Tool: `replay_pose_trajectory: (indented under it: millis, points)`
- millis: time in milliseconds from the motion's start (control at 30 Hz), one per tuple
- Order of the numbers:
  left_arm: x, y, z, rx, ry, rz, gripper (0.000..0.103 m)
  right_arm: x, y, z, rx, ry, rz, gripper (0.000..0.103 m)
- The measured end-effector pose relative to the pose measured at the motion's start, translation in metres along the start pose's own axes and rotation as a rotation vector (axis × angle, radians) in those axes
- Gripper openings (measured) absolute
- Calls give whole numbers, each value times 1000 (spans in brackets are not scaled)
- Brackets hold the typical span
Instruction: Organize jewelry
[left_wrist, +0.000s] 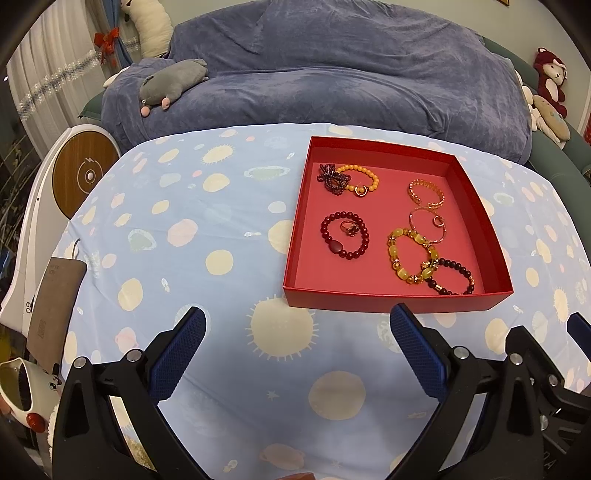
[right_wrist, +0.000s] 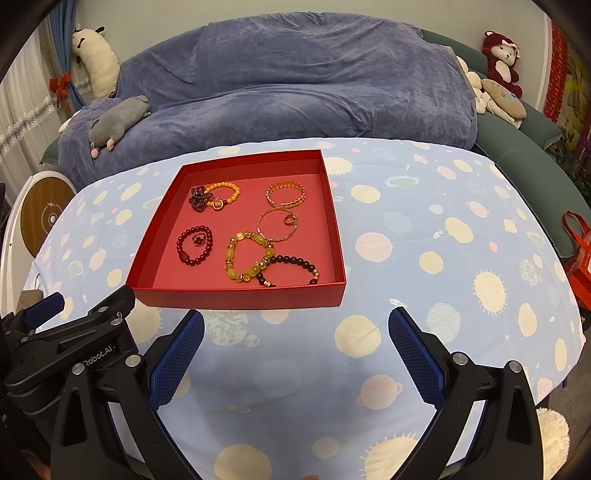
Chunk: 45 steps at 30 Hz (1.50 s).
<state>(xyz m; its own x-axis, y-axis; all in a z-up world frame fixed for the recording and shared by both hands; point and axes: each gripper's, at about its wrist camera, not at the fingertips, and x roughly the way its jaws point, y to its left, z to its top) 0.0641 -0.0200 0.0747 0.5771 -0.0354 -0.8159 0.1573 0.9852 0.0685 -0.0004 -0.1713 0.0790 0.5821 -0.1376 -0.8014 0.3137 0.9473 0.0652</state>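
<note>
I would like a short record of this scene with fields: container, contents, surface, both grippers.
container: shallow red cardboard box, open, no lid
contents: dark red bead bracelet with a ring inside it; yellow chunky bead bracelet; gold chain bangle; others
surface: light blue planet-print tablecloth
left gripper: open, holds nothing
right gripper: open, holds nothing

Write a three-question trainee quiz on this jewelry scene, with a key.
1. True or false: the left tongs hold a bracelet.
2. What lies inside the dark red bead bracelet? A) a ring B) a coin C) nothing
3. Fill in: all the jewelry lies in the red ____.

Key: 1 false, both the left and the right tongs are open and empty; 2 A, a ring; 3 box.
</note>
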Motion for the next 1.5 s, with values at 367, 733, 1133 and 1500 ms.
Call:
replay_pose_trajectory:
  millis: [367, 733, 1133, 1500]
  points:
    - [0, 0, 0, 2, 1, 2, 95, 0, 0, 0, 0, 1, -1, 96]
    - [0, 1, 0, 1, 1, 3, 95, 0, 0, 0, 0, 0, -1, 96]
    - [0, 3, -2, -1, 4, 1, 95, 0, 0, 0, -1, 0, -1, 96]
    - [-1, 4, -3, -3, 2, 2, 95, 0, -1, 0, 2, 1, 0, 96]
